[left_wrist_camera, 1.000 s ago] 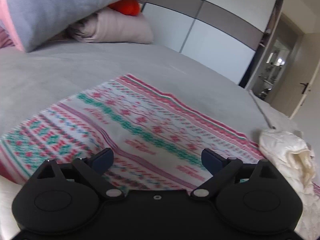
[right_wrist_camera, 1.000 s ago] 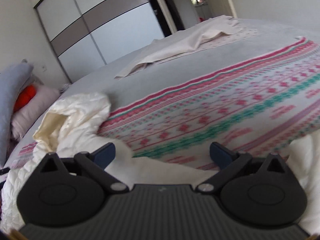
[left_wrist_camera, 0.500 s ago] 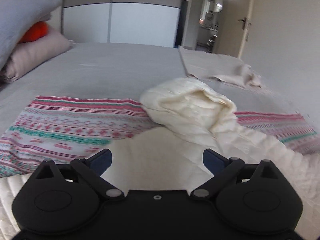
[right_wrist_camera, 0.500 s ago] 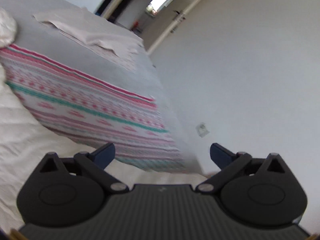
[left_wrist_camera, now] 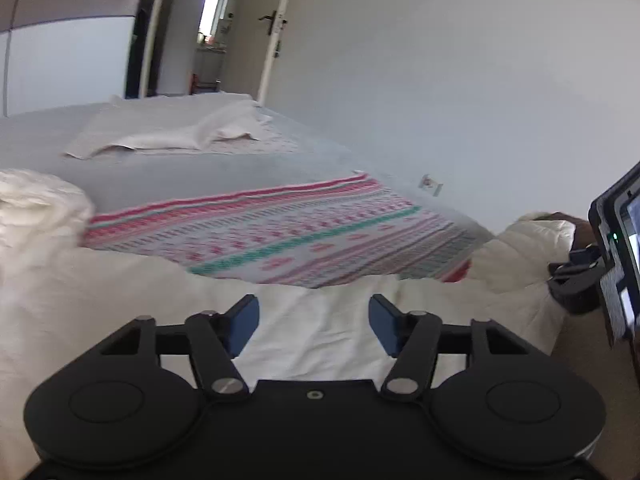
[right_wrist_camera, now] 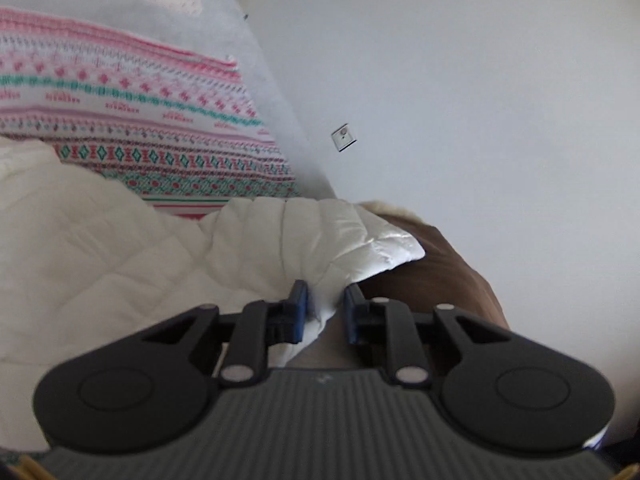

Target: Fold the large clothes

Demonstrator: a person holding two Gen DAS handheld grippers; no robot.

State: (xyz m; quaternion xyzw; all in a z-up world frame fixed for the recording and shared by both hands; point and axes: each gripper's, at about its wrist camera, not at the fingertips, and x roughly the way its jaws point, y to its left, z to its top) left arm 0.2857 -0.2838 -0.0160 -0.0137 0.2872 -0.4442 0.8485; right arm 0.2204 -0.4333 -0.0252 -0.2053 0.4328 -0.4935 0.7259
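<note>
right gripper [right_wrist_camera: 323, 308] jaws have just closed, now pinching a puffy edge of the cream quilted jacket [right_wrist_camera: 120, 248] at the bed's near corner. left gripper [left_wrist_camera: 313, 322] jaws have just narrowed, nothing between them, hovering over the jacket. risk: right bite looks shallow, slick fabric could slip when lifted; one-sided pull would bunch it over the patterned blanket [left_wrist_camera: 280, 232].

Home bedroom: bed [left_wrist_camera: 200, 168], wardrobe [left_wrist_camera: 60, 40], door [left_wrist_camera: 276, 28].
</note>
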